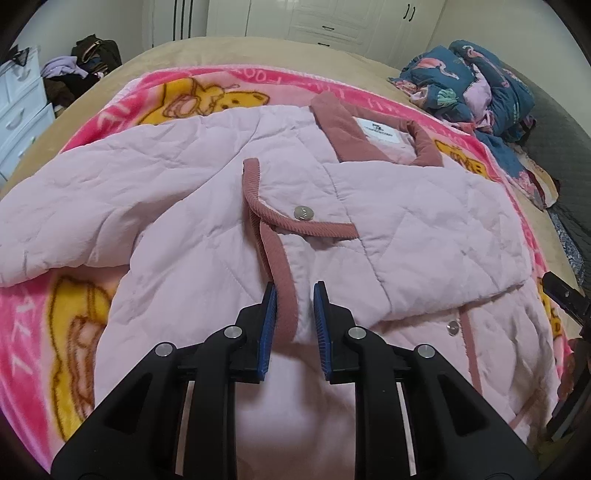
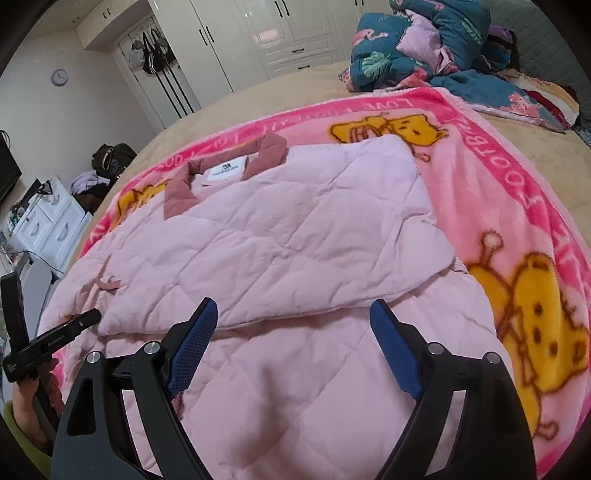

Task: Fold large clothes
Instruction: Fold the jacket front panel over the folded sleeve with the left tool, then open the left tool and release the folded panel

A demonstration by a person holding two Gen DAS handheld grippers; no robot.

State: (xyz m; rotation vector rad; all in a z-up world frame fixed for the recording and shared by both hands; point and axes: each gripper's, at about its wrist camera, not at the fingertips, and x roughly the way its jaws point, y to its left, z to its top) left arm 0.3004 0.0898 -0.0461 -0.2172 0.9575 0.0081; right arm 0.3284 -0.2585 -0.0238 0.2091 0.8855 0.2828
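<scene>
A pale pink quilted jacket with dusty-rose corduroy trim and collar lies on a pink cartoon blanket on the bed. Its right sleeve is folded across the chest, and it also shows in the right wrist view. My left gripper is partly open, its blue pads either side of the rose front placket, low over the fabric. My right gripper is wide open and empty, just above the folded sleeve's lower edge. The left gripper's body shows at the right view's left edge.
A heap of teal and pink bedding lies at the bed's far right corner. A white drawer unit and a pile of clothes and bags stand beside the bed's left. White wardrobes line the far wall.
</scene>
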